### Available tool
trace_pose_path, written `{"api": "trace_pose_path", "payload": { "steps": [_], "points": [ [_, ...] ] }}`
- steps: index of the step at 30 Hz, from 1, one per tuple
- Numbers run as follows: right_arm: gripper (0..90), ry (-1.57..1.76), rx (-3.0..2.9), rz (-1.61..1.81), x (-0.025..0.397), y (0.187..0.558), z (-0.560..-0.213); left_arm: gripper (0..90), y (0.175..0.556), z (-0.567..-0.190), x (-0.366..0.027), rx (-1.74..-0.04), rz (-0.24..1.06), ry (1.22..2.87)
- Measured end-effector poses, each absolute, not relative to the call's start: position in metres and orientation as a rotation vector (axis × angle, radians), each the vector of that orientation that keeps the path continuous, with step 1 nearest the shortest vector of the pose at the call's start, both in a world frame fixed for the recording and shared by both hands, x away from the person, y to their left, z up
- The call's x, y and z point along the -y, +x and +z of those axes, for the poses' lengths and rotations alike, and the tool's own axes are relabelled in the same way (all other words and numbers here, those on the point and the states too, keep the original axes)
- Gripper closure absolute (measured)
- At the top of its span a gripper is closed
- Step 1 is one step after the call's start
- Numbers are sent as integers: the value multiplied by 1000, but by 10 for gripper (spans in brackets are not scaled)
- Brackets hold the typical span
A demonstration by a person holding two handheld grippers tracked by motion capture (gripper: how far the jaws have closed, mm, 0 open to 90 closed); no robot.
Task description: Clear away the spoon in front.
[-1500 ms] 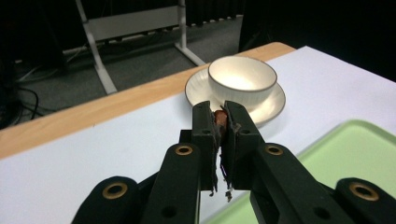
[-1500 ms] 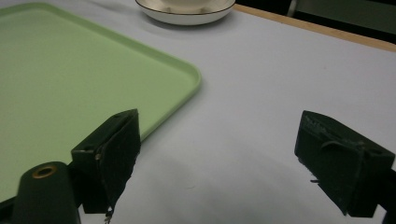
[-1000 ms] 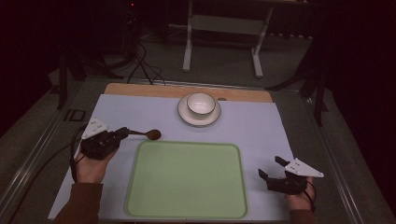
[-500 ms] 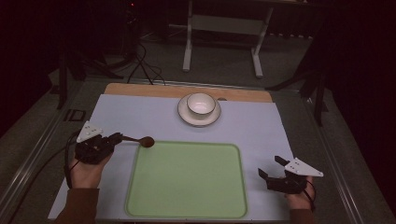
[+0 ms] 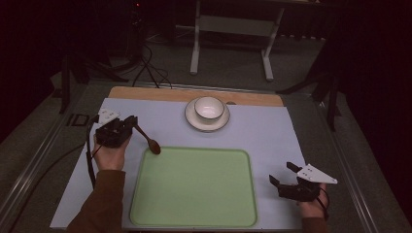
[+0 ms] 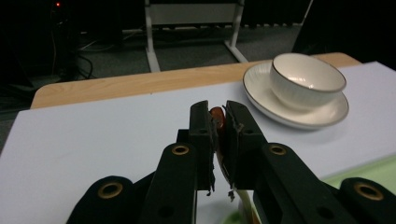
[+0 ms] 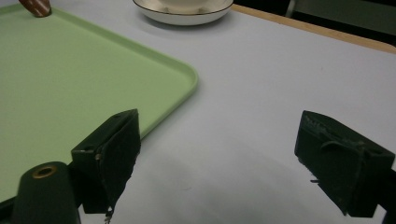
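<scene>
We hold the wooden spoon [image 5: 147,139] clamped by its handle in our left hand-held gripper [image 5: 127,124], its long axis slanting out and down so the bowl end hangs just over the near corner of the green tray [image 5: 194,218], while our right hand-held gripper [image 5: 284,175] rests wide apart, empty, farther off.

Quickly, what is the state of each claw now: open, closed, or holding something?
Left claw: closed on the handle of a brown wooden spoon.
Right claw: open, holding nothing, beside the light green rectangular tray.
</scene>
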State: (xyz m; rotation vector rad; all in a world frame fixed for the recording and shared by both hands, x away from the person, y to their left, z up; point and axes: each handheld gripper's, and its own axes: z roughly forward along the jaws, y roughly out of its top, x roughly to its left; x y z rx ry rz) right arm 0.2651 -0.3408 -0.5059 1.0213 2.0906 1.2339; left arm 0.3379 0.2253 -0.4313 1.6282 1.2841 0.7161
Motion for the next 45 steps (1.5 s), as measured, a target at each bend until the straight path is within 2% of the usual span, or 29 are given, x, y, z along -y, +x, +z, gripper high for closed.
{"api": "trace_pose_path", "payload": {
  "steps": [13, 17, 25, 33, 45],
  "points": [
    [141, 1020, -2099, 1228, 340, 265, -506, 813, 373, -438, -217, -1348, 722, 1618],
    [141, 1019, -2100, 1229, 341, 265, -506, 813, 382, -445, -213, -1349, 690, 1602],
    [141, 1006, -2108, 1206, 339, 265, -507, 798, 387, -459, -201, -1283, 616, 1736],
    [140, 987, -2128, 1179, 336, 266, -508, 802, 374, -475, -206, -1215, 484, 1709],
    [141, 990, -2127, 1176, 336, 265, -507, 791, 344, -490, -214, -1167, 391, 1690]
  ]
}}
